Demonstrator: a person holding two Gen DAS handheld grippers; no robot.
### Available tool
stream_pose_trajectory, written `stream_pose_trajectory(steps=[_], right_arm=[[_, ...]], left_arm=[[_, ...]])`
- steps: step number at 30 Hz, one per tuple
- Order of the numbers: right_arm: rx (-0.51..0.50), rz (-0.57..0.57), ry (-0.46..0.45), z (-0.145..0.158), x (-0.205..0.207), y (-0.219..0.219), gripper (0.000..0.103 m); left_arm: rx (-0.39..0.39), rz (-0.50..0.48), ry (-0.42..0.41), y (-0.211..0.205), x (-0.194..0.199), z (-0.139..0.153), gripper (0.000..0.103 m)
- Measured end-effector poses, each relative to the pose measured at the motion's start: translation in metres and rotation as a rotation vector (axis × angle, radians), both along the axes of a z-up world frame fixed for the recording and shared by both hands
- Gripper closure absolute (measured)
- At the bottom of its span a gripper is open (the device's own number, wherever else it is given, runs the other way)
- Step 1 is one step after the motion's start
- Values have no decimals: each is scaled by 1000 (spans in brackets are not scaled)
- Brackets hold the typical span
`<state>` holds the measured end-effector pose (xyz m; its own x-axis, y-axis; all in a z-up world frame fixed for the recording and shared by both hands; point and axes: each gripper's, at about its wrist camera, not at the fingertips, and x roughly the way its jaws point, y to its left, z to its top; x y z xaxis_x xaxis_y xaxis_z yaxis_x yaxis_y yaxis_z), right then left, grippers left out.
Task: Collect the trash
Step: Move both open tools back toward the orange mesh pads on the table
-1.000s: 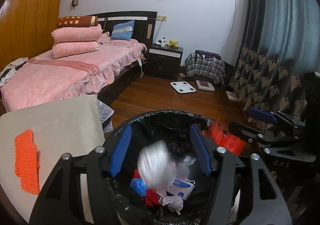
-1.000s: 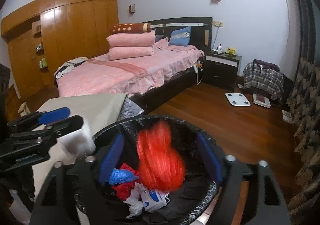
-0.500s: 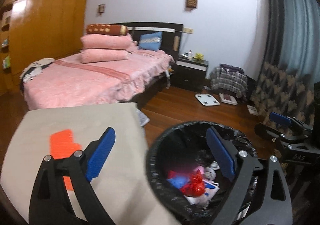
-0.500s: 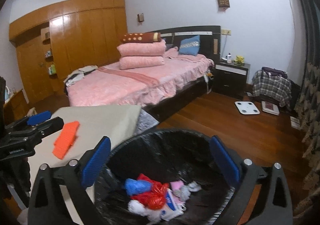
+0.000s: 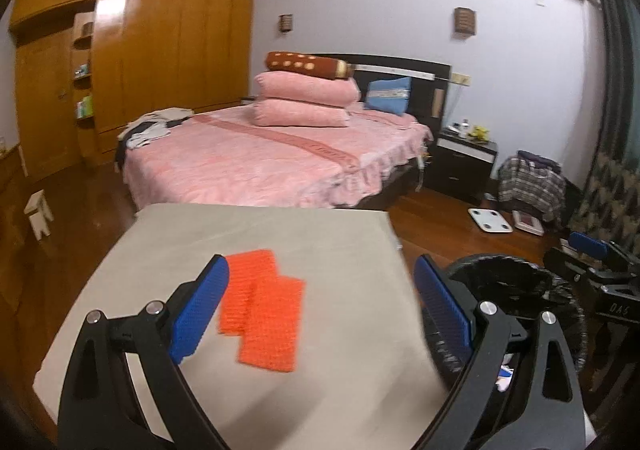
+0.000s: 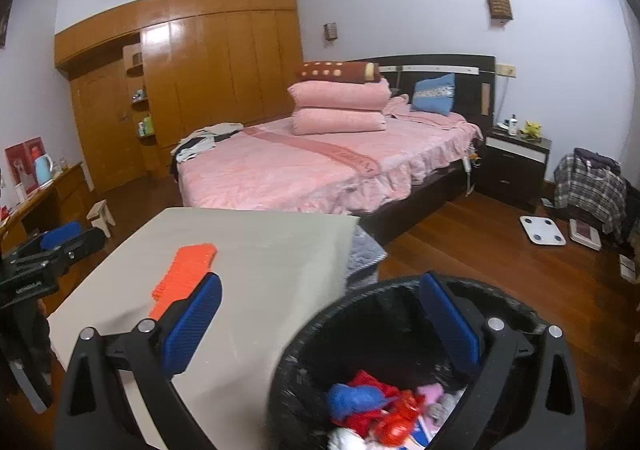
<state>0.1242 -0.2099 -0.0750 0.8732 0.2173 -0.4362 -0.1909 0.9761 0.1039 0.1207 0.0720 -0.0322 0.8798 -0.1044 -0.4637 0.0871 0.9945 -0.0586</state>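
Note:
A black-lined trash bin (image 6: 360,334) stands at the table's right side, holding red, blue and white trash (image 6: 384,410). Two flat orange mesh pieces (image 5: 264,310) lie overlapped on the beige table (image 5: 340,250). My left gripper (image 5: 320,310) hangs open over the table with the orange pieces seen between its blue pads, nothing held. My right gripper (image 6: 320,324) is open and empty, its right finger over the bin, its left one over the table. The bin (image 5: 504,282) shows at the right of the left wrist view, with the right gripper (image 5: 596,254) beyond it. The left gripper (image 6: 44,250) appears at the left edge.
A pink bed (image 6: 320,166) with stacked pillows fills the room behind the table. A wooden wardrobe (image 6: 208,62) lines the far wall. A nightstand (image 6: 516,158), a white scale (image 6: 542,230) and a plaid bag (image 6: 588,182) stand on the wooden floor at right. A small stool (image 5: 38,212) sits left.
Both grippers let go of their trash, white and red, into the bin and opened wide. Both then swung left, the left one from over the bin to over the table.

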Motion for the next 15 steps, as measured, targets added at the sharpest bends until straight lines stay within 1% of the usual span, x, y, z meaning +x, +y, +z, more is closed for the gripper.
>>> stream_pose_trajectory(steps=[8,15], right_arm=[[3,58,30,-15,31,56,6],[-7,96,81,-38,62,103,6]], left_arm=[[30,76,15,43,2,-13,12],[30,140,46,83,13,-32,12]])
